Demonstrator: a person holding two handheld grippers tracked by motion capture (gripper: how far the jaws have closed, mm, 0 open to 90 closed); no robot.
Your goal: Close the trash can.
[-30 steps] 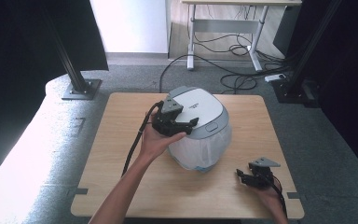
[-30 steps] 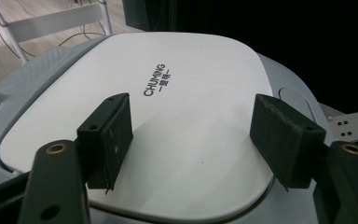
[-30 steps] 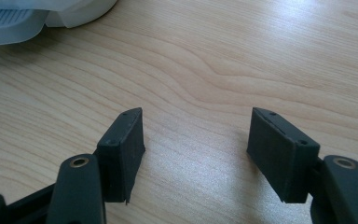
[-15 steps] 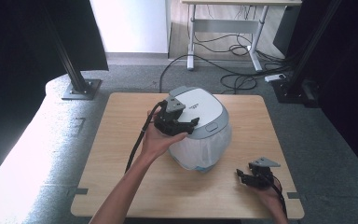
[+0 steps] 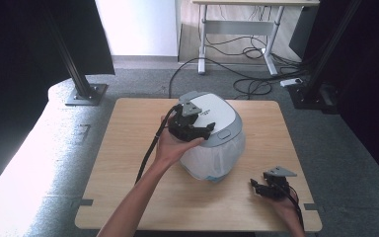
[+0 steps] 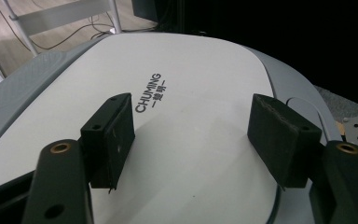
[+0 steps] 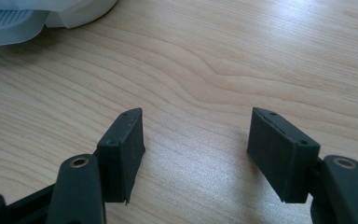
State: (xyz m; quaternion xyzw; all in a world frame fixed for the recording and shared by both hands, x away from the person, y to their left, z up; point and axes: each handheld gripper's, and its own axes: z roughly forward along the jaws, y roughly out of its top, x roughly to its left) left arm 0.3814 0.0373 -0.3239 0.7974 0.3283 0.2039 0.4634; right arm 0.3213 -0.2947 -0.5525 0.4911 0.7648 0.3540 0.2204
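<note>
Little has shifted: left hand-held gripper (image 5: 203, 129) hovers wide open, empty, over the rice cooker (image 5: 212, 138) lid, likely to press it; right hand-held gripper (image 5: 257, 187) rests open, empty, on the table (image 5: 128, 148).

Looks like a lab or recording studio setup rather than anyone's home. The small wooden tabletop (image 5: 128, 163) sits on grey carpet (image 5: 335, 148), boxed in by black curtains (image 5: 24, 44) hung from black metal posts (image 5: 76, 74) with bolted base plates. Beyond its far edge there's a height-adjustable desk frame (image 5: 237, 24) with loose cables (image 5: 249, 86) and a power strip (image 5: 291, 81) on the floor.
</note>
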